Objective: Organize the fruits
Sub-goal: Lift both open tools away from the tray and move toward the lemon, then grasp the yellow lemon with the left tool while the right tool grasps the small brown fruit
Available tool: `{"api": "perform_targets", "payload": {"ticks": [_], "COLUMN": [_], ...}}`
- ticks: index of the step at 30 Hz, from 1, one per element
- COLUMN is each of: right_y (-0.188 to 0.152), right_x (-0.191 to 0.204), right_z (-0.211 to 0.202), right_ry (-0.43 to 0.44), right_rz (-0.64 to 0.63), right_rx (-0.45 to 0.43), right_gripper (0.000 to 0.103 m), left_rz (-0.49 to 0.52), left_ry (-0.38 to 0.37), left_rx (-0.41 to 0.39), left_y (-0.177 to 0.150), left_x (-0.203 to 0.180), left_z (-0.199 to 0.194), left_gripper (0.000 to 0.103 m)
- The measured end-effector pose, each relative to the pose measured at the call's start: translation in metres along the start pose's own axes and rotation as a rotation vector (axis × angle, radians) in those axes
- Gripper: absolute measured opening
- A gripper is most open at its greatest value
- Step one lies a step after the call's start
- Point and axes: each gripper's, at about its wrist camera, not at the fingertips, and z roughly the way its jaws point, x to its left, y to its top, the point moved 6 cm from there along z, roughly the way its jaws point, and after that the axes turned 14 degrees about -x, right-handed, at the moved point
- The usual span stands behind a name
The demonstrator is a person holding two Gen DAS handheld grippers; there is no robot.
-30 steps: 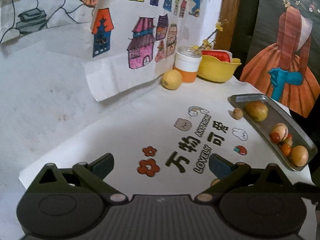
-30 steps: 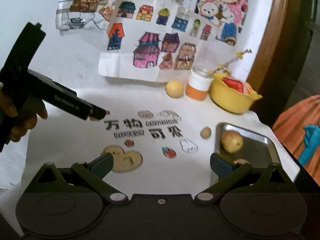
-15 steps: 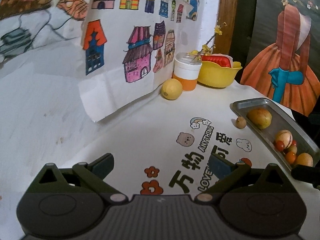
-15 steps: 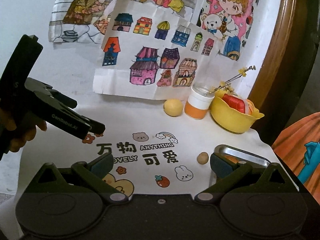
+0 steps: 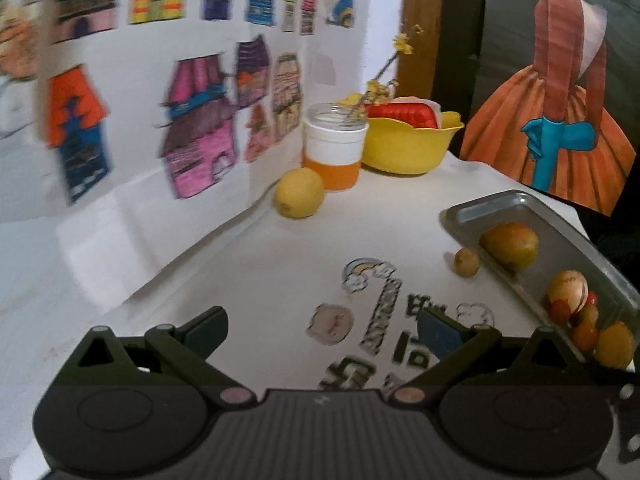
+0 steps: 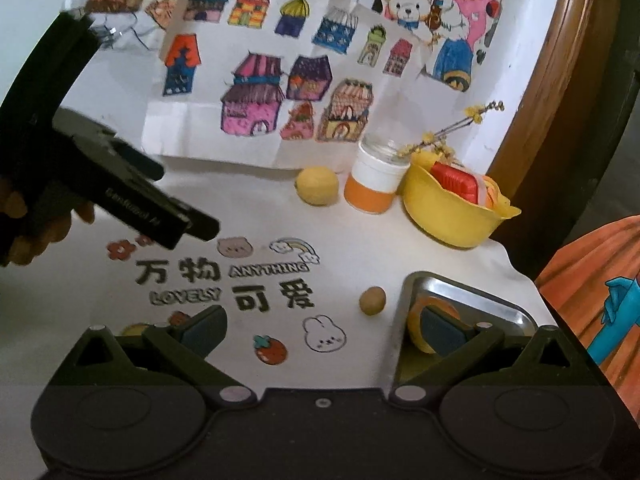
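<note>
- Desk [image 6: 360,240]: white printed cover, slight wrinkles near the far edge; flat enough that round fruit could roll.
- Metal tray [image 5: 516,204] at the desk's right edge already holds a larger yellow-brown fruit [image 5: 510,242], a pale round one and several small red/orange ones bunched at the near end. Far end has bare floor, so that's my pick for drop-offs.
- Yellow bowl [image 6: 452,220] and white-and-orange jar [image 6: 374,186] with a flower sprig stand at the back. Jar is just beside the lemon, so it crowds that side of any grasp.
- Lemon [image 5: 299,193]: loose on the desk by the back paper. Likely firm, light, waxy skin; grip across the middle, coming from the open left/front side.
- Small brown fruit [image 5: 466,262]: on the desk just outside the tray's rim. Probably light and prone to skid; pinch gently at its widest part, watch the rim.
- Left tongs [image 5: 320,328]: spread wide, empty, hovering over the printed cover.
- Right tongs [image 6: 324,330]: spread wide, empty, near the tray corner.
</note>
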Motion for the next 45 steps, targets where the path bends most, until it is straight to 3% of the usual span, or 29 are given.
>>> {"api": "perform_targets", "payload": {"ticks": [10, 14, 20, 27, 32, 36, 45], "right_y": [-0.019, -0.021, -0.012, -0.006, -0.013, -0.021, -0.026], "right_x": [-0.020, -0.031, -0.040, -0.049, -0.047, -0.042, -0.045], "right_z": [0.005, 0.013, 0.038, 0.077, 0.106, 0.123, 0.139], "right_ry": [-0.015, -0.027, 0.033, 0.134, 0.182, 0.209, 0.164], "right_rz": [0.015, 0.007, -0.025, -0.001, -0.013, -0.053, -0.134], "right_rx": [0.005, 0.013, 0.031, 0.087, 0.145, 0.198, 0.235], "right_gripper": [0.102, 0.102, 0.097, 0.081, 0.069, 0.053, 0.042], "left_rz": [0.036, 0.066, 0.098, 0.166, 0.212, 0.247, 0.283], "left_ry": [-0.102, -0.088, -0.020, 0.002, 0.006, 0.015, 0.027], "left_rx": [-0.014, -0.013, -0.041, -0.126, -0.123, -0.121, -0.111], "left_y": [0.006, 0.007, 0.018, 0.036, 0.033, 0.029, 0.030], "left_x": [-0.035, -0.037, -0.020, -0.002, 0.004, 0.004, 0.000], "left_z": [0.037, 0.052, 0.075, 0.100, 0.124, 0.139, 0.162], "left_gripper": [0.103, 0.103, 0.103, 0.103, 0.103, 0.103, 0.097]}}
